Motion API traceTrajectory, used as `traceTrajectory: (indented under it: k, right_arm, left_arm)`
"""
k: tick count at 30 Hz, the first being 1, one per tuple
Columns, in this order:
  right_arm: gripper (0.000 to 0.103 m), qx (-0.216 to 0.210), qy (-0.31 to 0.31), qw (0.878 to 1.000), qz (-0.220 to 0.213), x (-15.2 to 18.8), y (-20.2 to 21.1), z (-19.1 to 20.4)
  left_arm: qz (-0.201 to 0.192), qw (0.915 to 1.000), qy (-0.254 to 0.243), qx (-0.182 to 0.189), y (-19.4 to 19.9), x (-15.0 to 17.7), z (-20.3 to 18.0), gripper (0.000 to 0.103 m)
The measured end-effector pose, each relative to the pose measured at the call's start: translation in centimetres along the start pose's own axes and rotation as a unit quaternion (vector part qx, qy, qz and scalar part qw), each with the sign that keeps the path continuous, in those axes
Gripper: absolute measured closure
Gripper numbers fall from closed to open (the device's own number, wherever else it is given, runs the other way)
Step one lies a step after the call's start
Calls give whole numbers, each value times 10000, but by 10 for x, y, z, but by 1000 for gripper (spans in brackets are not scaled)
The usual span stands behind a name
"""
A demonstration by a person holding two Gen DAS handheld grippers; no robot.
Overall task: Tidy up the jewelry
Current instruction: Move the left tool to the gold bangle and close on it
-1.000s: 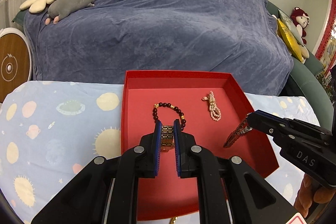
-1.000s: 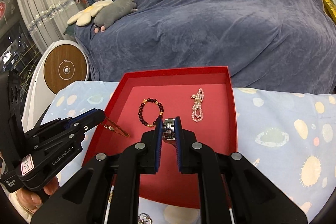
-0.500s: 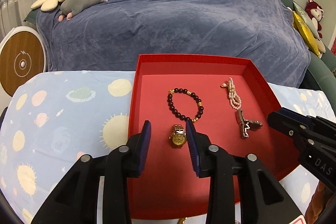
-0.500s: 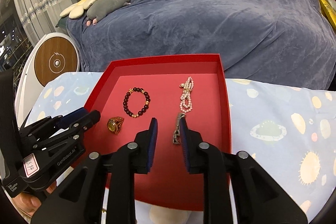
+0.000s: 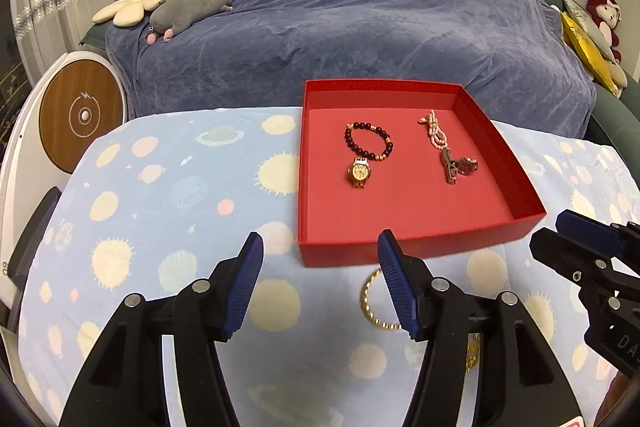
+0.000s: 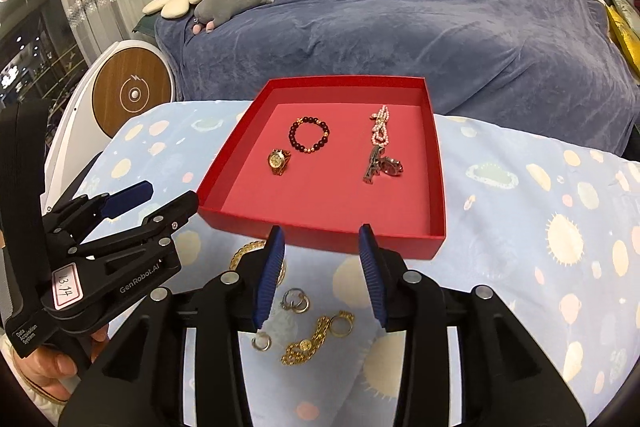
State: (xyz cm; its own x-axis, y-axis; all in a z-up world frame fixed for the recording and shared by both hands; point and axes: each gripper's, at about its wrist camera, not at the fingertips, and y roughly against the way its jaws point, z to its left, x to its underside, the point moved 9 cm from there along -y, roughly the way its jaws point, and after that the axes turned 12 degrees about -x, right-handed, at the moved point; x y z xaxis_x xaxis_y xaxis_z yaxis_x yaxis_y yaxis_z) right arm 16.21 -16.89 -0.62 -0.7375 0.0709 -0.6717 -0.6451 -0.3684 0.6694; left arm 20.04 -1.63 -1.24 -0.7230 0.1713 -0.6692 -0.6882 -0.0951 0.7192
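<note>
A red tray (image 5: 416,251) (image 6: 320,227) sits on the patterned cloth. In it lie a gold watch (image 5: 359,171) (image 6: 278,161), a dark bead bracelet (image 5: 368,141) (image 6: 309,135), a pearl strand (image 5: 435,135) (image 6: 380,126) and a silver watch (image 5: 456,165) (image 6: 382,166). In front of the tray lie a gold chain (image 5: 374,303) (image 6: 256,251), rings (image 6: 296,301) and a gold pendant chain (image 6: 308,343). My left gripper (image 5: 320,279) (image 6: 150,201) is open and empty before the tray's near left corner. My right gripper (image 6: 322,271) (image 5: 580,239) is open and empty above the loose pieces.
A blue-covered sofa (image 5: 360,7) with plush toys (image 5: 188,7) stands behind the table. A round wooden-faced device (image 5: 82,115) stands at the left. The cloth (image 5: 180,187) stretches left and right (image 6: 540,227) of the tray.
Both grippers let go of their watches in the tray, opened wide and drew back toward me. The gold and silver watches now lie in the tray.
</note>
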Motion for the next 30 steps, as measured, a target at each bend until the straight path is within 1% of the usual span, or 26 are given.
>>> traceTrajectory:
  k: [3,6,9,13,21,26,27,28,30]
  right_arm:
    - [65,-115,-159,9998,59,18,6,6]
    - [65,-143,-287,9994,105,31,7,8]
    - [65,-154,-389,9990,155,40,5,7]
    - [65,4,-309,9993,209,45,1,2]
    - [65,111,-479,9978,438,58,-10,-20]
    - [65,-39,-340,9977,593,64,-25,-9]
    - [65,-12,-282,9974,659,66,-28,-7]
    - [65,53,-222,9970,733,69,-29,-7]
    - [65,134,-170,9966,791,73,-28,-8]
  left_arm:
    - [110,9999,72,-42,5,22,9,43]
    - [323,9994,138,38,5,43,15,43]
    - [367,9992,172,16,1,55,19,43]
    - [462,9987,180,108,-6,61,18,43]
    - [553,9978,271,255,-12,64,20,41]
    - [602,9974,184,358,-15,66,13,41]
    - [610,9972,149,398,-15,66,10,41]
    - [613,9970,111,465,-15,66,7,40]
    - [629,9959,69,640,-16,65,-1,34]
